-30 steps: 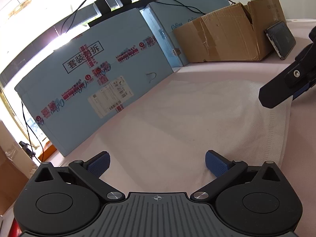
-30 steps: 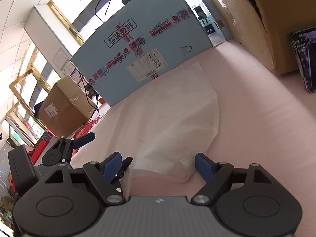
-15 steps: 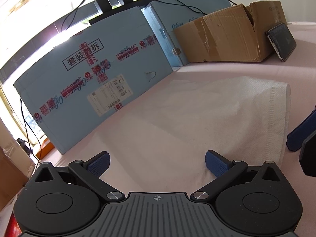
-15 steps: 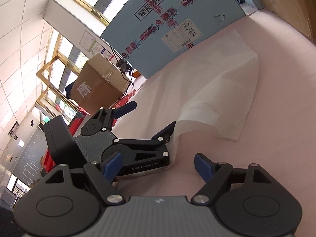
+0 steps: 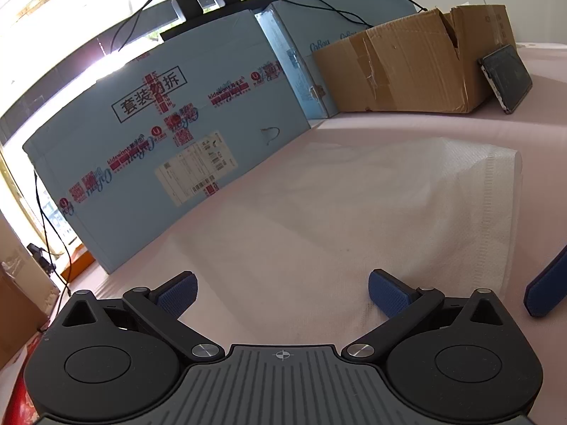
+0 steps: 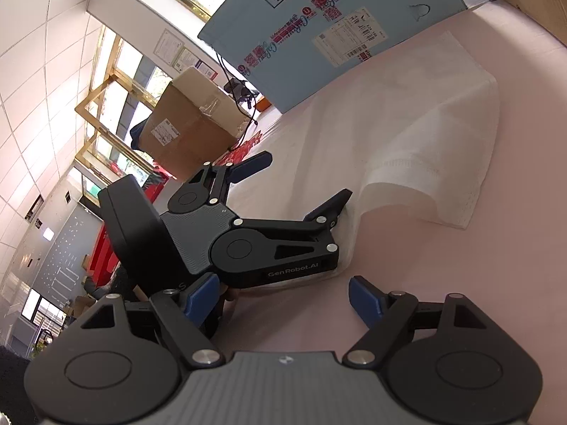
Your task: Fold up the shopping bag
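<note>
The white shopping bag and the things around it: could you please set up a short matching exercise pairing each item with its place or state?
Items:
1. shopping bag
2. phone
3. left gripper
4. blue carton

Places or states:
A. leaning against the brown cardboard box
B. standing on edge behind the bag, shipping label facing us
C. lying on the pink table, one side doubled over
D. open, holding nothing

Pairs: 1-C, 2-A, 3-D, 4-B

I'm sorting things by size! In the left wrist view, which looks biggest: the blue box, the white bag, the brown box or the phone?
1. blue box
2. white shopping bag
3. brown cardboard box
4. phone
Nearness may exaggerate the bag.
</note>
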Tool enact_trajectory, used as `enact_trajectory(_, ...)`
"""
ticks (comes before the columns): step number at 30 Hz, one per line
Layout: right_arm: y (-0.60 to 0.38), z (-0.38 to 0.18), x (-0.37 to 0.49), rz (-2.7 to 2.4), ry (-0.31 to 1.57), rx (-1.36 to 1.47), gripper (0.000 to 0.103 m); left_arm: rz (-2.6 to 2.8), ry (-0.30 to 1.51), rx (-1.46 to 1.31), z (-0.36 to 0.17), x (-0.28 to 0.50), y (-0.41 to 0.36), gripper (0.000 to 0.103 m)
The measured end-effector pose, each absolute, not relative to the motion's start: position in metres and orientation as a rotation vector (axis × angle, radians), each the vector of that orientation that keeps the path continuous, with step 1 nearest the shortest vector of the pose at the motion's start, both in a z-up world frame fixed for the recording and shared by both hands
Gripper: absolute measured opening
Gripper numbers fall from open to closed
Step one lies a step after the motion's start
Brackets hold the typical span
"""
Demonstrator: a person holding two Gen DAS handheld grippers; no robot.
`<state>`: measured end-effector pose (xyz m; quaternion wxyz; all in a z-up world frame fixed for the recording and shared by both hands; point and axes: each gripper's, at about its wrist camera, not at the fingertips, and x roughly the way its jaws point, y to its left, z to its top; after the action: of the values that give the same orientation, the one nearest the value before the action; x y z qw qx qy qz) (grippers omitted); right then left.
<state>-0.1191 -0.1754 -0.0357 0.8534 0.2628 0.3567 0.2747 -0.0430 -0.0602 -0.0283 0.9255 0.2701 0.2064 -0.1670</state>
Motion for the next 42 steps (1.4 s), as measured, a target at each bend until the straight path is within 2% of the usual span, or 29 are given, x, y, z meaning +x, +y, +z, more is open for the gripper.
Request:
enact_trajectory(9, -0.176, -0.037, -0.116, 0.557, 0.765, 0.586, 0.083, -0.343, 0.425, 0.550, -0.029, -0.042, -0.060, 0.103)
enact_trajectory(22, -0.221, -0.050, -0.102, 0.316, 0.500, 0.878, 0.083, -0.352, 0.438, 0.528, -0.029, -0.039, -0.057, 0.103)
enact_trajectory(32, -0.243, -0.051, -0.108, 0.122, 0.470, 0.823, 0.084, -0.355, 0.442, 0.522, -0.029, -0.037, -0.057, 0.103)
enact_trajectory(34, -0.247, -0.051, -0.110, 0.083, 0.465, 0.810, 0.078, -0.355, 0.440, 0.523, -0.029, -0.037, -0.056, 0.103)
enact_trajectory(36, -0.245, -0.049, -0.109, 0.048, 0.451, 0.763, 0.075, -0.354, 0.439, 0.525, -0.029, -0.038, -0.056, 0.103)
enact_trajectory(38, -0.244, -0.050, -0.106, 0.027, 0.456, 0.729, 0.066, -0.354, 0.439, 0.525, -0.029, -0.038, -0.056, 0.103)
enact_trajectory(40, -0.243, -0.050, -0.102, 0.009, 0.463, 0.698, 0.044, -0.353, 0.440, 0.523, -0.030, -0.041, -0.057, 0.103)
enact_trajectory(41, -0.242, -0.051, -0.100, -0.005, 0.467, 0.674, 0.038, -0.354, 0.442, 0.521, -0.030, -0.041, -0.057, 0.103)
enact_trajectory(42, -0.241, -0.051, -0.098, -0.019, 0.470, 0.647, 0.025, -0.354, 0.443, 0.518, -0.030, -0.041, -0.056, 0.103)
